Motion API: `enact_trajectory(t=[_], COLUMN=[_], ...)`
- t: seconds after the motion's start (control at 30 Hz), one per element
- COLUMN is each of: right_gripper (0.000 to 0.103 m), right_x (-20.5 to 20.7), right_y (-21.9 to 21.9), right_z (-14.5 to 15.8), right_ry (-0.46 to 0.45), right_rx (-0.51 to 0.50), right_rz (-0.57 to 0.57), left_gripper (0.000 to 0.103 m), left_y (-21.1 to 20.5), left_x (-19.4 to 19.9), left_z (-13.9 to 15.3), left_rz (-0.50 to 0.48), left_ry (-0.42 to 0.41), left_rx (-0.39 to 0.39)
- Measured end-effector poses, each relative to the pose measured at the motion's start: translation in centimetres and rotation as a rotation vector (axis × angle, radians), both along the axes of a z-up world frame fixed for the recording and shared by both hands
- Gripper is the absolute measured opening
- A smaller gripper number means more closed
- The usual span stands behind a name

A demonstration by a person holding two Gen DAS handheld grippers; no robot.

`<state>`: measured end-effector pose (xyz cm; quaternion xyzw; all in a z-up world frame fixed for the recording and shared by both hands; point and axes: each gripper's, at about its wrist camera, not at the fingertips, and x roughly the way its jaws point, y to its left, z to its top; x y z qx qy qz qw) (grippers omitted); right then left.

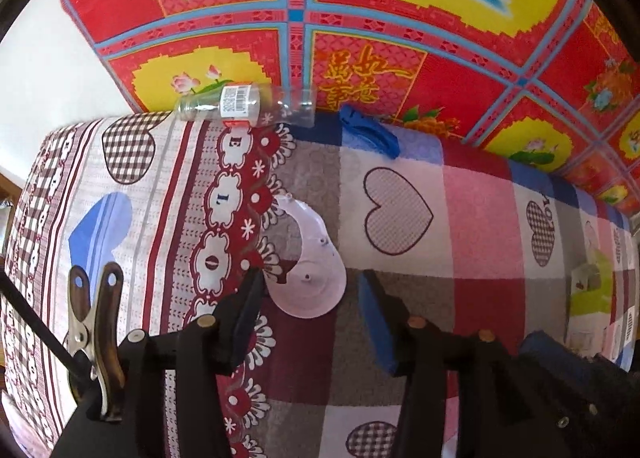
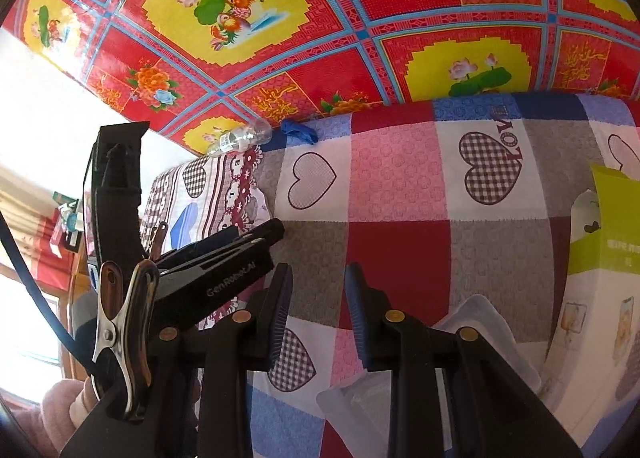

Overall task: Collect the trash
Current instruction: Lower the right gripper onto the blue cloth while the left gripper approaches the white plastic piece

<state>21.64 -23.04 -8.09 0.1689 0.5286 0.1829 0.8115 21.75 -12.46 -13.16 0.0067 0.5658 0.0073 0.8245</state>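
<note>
The left gripper is open over a white scrap on the bed. The right gripper is open and holds nothing. A bottle lies by the wall.

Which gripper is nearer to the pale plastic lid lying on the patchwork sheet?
Left. The left gripper hangs right over the plastic lid, jaws open astride it. The right gripper is off to the side over bare sheet, nothing between its jaws.
</note>
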Motion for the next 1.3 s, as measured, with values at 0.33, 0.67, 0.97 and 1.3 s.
enact_trajectory(t=[0.33,0.67,0.97,1.3], right_gripper=[0.029,0.029,0.029,0.028], right_x=[0.2,1.8,5.5,9.4], right_y=[0.1,2.5,6.1,9.1], right_z=[-0.1,0.2,0.6,-2.0], right_ry=[0.002,-0.024,-0.109,-0.163], right_rx=[-0.007,-0.082,-0.140,-0.247], right_rz=[-0.004,0.035,0.028,0.026], left_gripper=[0.043,0.043,0.044,0.044], left_y=[1.3,5.1,10.8,14.6], left_x=[-0.5,-0.9,-0.9,-2.0], left_z=[0.4,2.0,3.6,3.5], left_rz=[-0.002,0.034,0.067,0.092], left_ry=[-0.015,-0.030,-0.047,-0.036], left_rx=[-0.011,-0.013,-0.019,-0.051])
